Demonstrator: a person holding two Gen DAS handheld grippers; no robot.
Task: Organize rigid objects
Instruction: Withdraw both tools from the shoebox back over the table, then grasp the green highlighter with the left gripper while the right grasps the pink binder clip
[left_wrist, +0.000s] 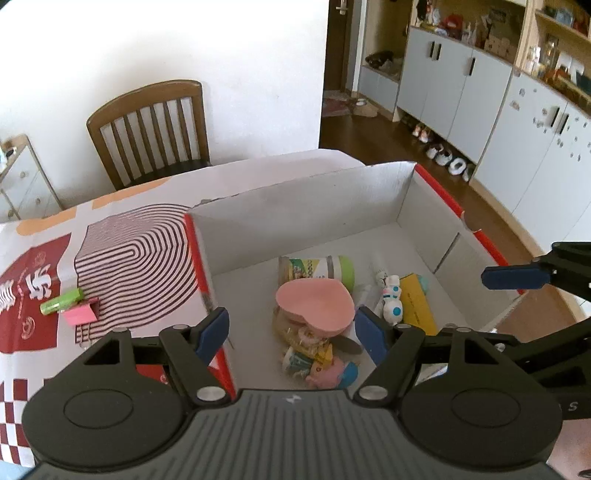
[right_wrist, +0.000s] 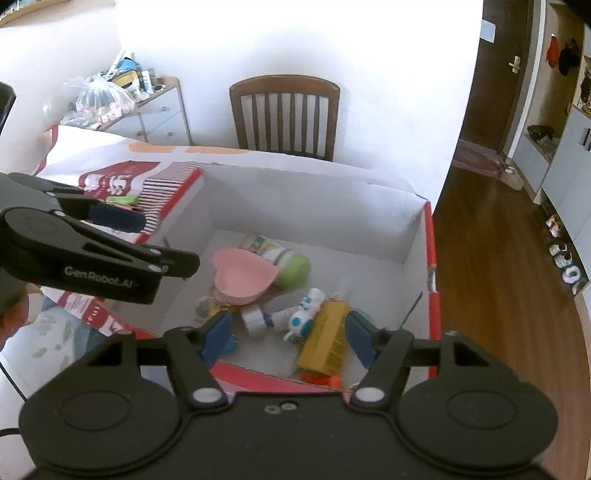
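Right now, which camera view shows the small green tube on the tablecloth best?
The left wrist view: the green tube lies fully visible beside a pink clip. In the right wrist view, the left gripper's finger partly covers the tube, so it looks small.

The box (left_wrist: 424, 206) is open above, its floor crowded near the pink heart bowl (left_wrist: 314, 306).

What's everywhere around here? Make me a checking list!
Surface: table under a red and white patterned cloth.
Job's things: pink heart dish, green-capped bottle, yellow box, white and blue toy lie in the cardboard box.
Clutter: green tube and pink pad on the cloth.
Grippers: left gripper and right gripper open, empty, above the box.
Cables: thin black cable at the picture's left edge.
Surroundings: wooden chair, grey cabinets.
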